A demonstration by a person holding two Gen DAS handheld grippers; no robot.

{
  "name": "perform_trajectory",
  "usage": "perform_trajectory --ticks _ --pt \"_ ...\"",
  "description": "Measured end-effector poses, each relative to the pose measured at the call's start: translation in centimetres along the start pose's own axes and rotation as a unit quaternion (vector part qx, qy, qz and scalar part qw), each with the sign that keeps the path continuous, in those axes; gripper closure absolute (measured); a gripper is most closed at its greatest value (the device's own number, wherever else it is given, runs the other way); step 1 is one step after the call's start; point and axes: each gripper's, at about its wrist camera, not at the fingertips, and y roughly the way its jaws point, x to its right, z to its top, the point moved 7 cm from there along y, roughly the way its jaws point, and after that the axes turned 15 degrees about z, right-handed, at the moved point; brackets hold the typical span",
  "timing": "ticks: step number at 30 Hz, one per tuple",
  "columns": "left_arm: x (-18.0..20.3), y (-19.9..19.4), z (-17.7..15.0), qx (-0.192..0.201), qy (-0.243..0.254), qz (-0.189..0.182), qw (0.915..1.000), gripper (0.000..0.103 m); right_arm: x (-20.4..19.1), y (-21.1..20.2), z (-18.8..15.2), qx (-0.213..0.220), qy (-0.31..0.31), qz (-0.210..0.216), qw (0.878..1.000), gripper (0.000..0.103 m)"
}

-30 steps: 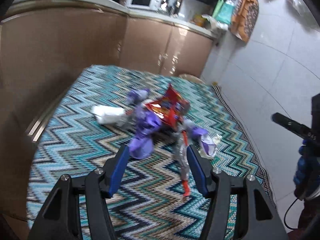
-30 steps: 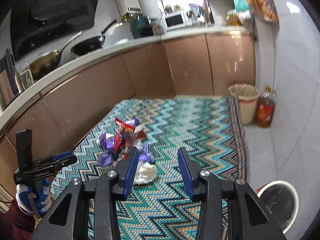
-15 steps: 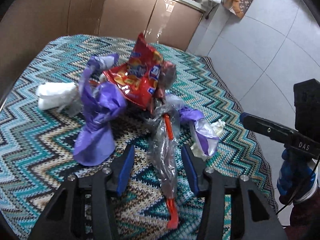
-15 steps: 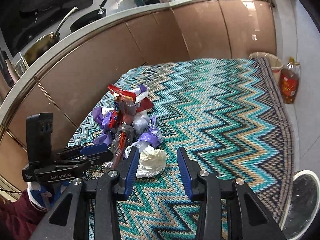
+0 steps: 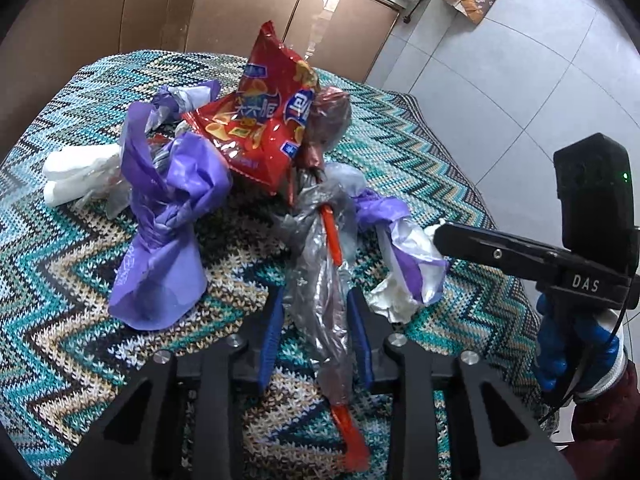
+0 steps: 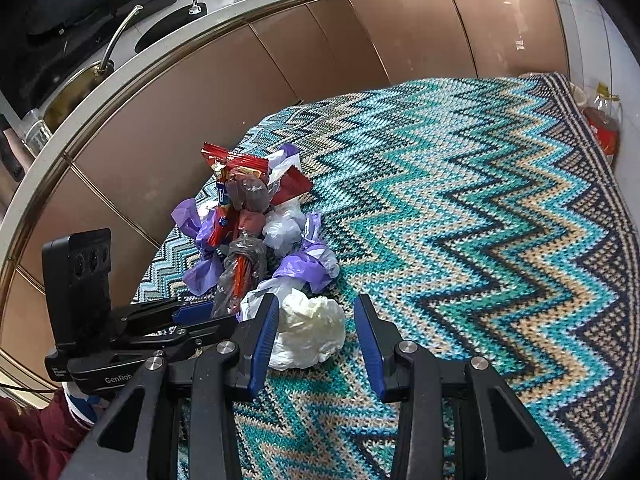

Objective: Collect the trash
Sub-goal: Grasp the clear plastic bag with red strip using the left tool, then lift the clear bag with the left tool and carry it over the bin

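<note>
A pile of trash lies on a zigzag rug: a red snack bag, purple plastic bags, white crumpled paper and a clear wrapper with an orange strip. My left gripper straddles the clear wrapper, its jaws close on both sides. My right gripper is open around a crumpled white wad at the pile's near edge. The right gripper also shows in the left wrist view, the left gripper in the right wrist view.
Brown kitchen cabinets run behind the rug, with pans on the counter above. A red oil bottle stands at the rug's far right corner. Tiled floor lies to the right of the rug.
Both grippers have moved in toward the pile. The left jaws have narrowed around the clear wrapper. The right gripper has come down around the white wad.
</note>
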Motion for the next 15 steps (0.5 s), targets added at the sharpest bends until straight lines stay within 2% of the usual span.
perform_trajectory --ticks 2,6,15 --pt "0.0 0.1 -0.2 -0.001 0.0 0.0 1.0 0.081 0.2 0.3 0.0 -0.002 0.004 0.003 1.0 0.073" --pt "-0.2 -0.3 -0.6 -0.003 -0.004 -0.006 1.0 0.089 0.1 0.4 -0.3 -0.005 0.0 -0.002 1.0 0.086" --pt "0.3 -3.3 -1.5 0.021 0.011 -0.012 0.9996 0.093 -1.5 -1.8 -0.4 0.013 -0.022 -0.017 1.0 0.088"
